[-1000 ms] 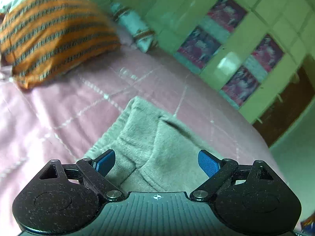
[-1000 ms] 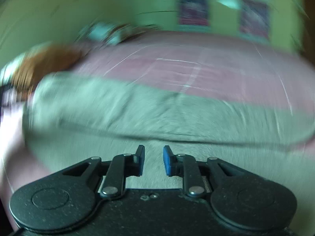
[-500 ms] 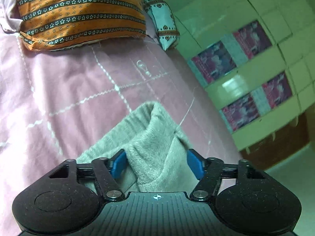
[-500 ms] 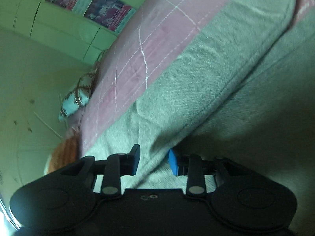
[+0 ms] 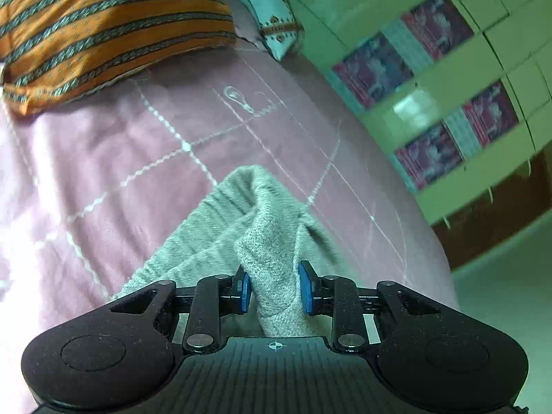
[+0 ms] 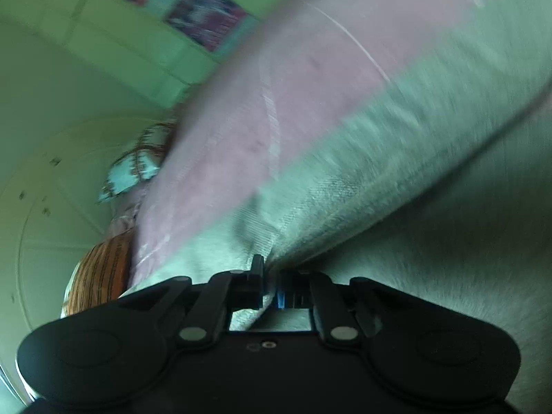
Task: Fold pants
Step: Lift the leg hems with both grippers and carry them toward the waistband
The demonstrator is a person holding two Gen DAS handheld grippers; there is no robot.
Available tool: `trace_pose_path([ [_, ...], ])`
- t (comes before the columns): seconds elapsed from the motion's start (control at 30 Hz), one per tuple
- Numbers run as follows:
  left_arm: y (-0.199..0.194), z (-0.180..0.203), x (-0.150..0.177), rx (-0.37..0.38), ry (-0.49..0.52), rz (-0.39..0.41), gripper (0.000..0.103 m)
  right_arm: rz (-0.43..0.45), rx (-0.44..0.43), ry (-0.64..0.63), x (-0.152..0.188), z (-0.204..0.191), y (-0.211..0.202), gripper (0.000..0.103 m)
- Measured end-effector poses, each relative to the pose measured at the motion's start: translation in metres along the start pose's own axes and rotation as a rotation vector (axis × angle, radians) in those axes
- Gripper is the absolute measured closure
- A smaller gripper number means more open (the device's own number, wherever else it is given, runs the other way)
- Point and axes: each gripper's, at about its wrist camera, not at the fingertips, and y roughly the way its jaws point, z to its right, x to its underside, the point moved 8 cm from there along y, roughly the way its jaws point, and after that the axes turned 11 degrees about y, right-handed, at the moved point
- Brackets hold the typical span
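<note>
Pants [image 5: 220, 227]: grey knit pair lying on the pink bedspread [image 5: 114, 158] of a bed, spread across it in front of both grippers; in the right wrist view the grey cloth [image 6: 396, 172] fills most of the frame.
Left gripper [image 5: 274, 288]: fingers closing on a raised ridge of grey fabric; the blue pads [image 5: 305, 288] flank it on both sides and look to be pressing it.
Right gripper [image 6: 270, 288]: fingers pressed together with a thin fold or seam of the pants pinched between them.
Key relation: each gripper has its cloth directly ahead, between its own fingers, neither nearer than the other; from the left fingers the fabric runs away up the bed toward the pillows, and from the right fingers a long fold line runs up and to the right.
Long axis: judged to follow that fold line in the right wrist view; which end is waistband and which is hem I cannot tell.
Next move, as a judgement: a lift and carry-over would hinge on both pinches holding the same edge, which these views do not confirm.
Hidden or unclear: full outline of the pants is cut off by the gripper bodies; right wrist view is motion-blurred.
Surroundings: orange striped pillow [image 5: 103, 31], small patterned pillow [image 5: 269, 10], green tiled wall [image 5: 431, 69].
</note>
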Motion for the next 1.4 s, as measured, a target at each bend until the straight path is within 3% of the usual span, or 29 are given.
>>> trace_pose_path([
  [0.13, -0.029, 0.007, -0.018, -0.017, 0.066, -0.027, 0.074, -0.010, -0.063, -0.131, 0.005, -0.032, -0.037, 0.103],
  [0.23, -0.048, 0.003, -0.012, -0.046, 0.118, -0.056, 0.074, -0.052, -0.077, -0.188, 0.024, -0.039, -0.054, 0.103],
  [0.4, -0.049, -0.038, 0.027, -0.183, 0.156, -0.131, 0.074, -0.161, -0.013, -0.182, 0.072, -0.011, -0.040, 0.103],
  [0.47, -0.046, -0.045, 0.034, -0.177, 0.123, -0.098, 0.074, -0.205, 0.048, -0.129, 0.085, 0.011, -0.021, 0.101],
  [0.57, -0.049, -0.041, 0.034, -0.185, 0.129, -0.083, 0.074, -0.143, 0.013, -0.045, 0.072, 0.018, -0.027, 0.091],
  [0.8, -0.057, -0.031, 0.026, -0.166, 0.168, -0.072, 0.074, -0.120, 0.016, -0.127, 0.065, 0.006, -0.037, 0.103],
  [0.87, -0.053, -0.032, 0.032, -0.199, 0.220, -0.098, 0.074, -0.101, 0.011, -0.157, 0.067, 0.007, -0.044, 0.103],
  [0.93, -0.049, -0.037, 0.036, -0.205, 0.207, -0.100, 0.074, -0.156, 0.076, -0.153, 0.076, 0.024, -0.035, 0.103],
  [1.1, -0.062, -0.024, 0.025, -0.204, 0.222, -0.035, 0.074, -0.148, 0.016, -0.136, 0.075, 0.017, -0.043, 0.103],
  [1.17, -0.060, -0.027, 0.027, -0.226, 0.225, -0.048, 0.074, -0.149, -0.004, -0.136, 0.074, 0.012, -0.047, 0.103],
  [1.27, -0.050, -0.036, 0.037, -0.254, 0.228, -0.082, 0.074, -0.195, 0.041, -0.127, 0.082, 0.029, -0.034, 0.103],
  [1.33, -0.055, -0.033, 0.035, -0.246, 0.201, -0.068, 0.072, -0.198, 0.014, -0.075, 0.078, 0.034, -0.036, 0.103],
  [1.4, -0.066, -0.023, 0.034, -0.278, 0.228, -0.057, 0.058, -0.175, -0.010, -0.028, 0.071, 0.034, -0.048, 0.089],
])
